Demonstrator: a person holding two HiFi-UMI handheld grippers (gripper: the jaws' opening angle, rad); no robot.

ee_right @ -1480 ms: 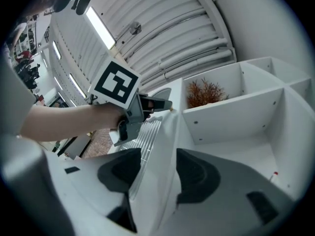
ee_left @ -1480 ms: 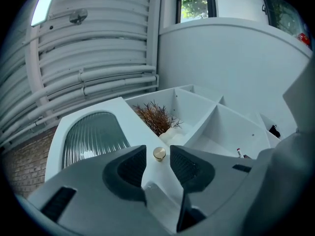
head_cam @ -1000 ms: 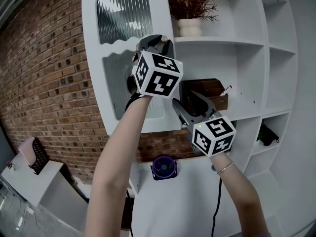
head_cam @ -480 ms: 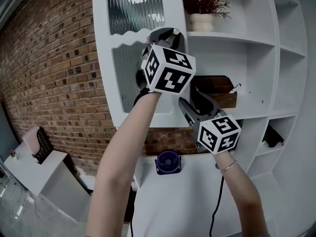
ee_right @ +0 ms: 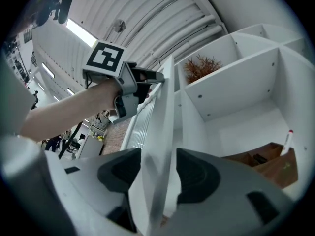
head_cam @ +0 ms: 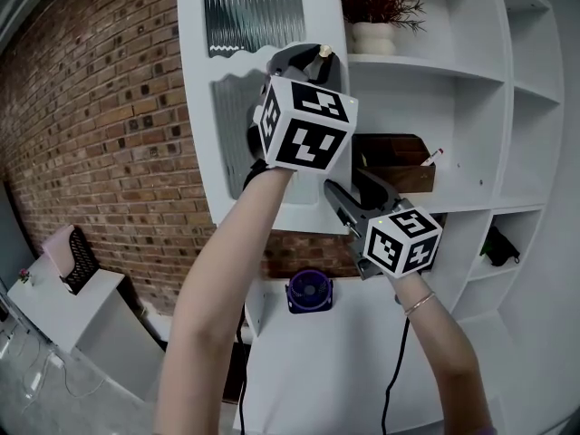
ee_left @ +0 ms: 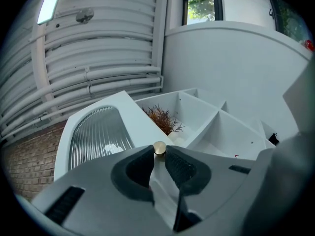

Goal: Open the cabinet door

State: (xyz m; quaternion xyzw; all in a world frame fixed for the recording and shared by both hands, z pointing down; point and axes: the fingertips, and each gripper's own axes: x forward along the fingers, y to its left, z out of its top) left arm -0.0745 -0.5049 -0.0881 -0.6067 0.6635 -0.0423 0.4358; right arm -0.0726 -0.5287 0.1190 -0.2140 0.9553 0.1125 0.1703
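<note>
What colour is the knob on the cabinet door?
Brass gold; the knob shows clearest in the left gripper view.

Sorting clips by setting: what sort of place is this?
Probably a mock living-room corner inside an industrial hall: a white shelf unit with a potted plant stands against a brick wall, under a corrugated ceiling with exposed pipes.

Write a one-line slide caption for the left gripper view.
Left gripper, jaws just closing on brass knob of cabinet door.
</note>
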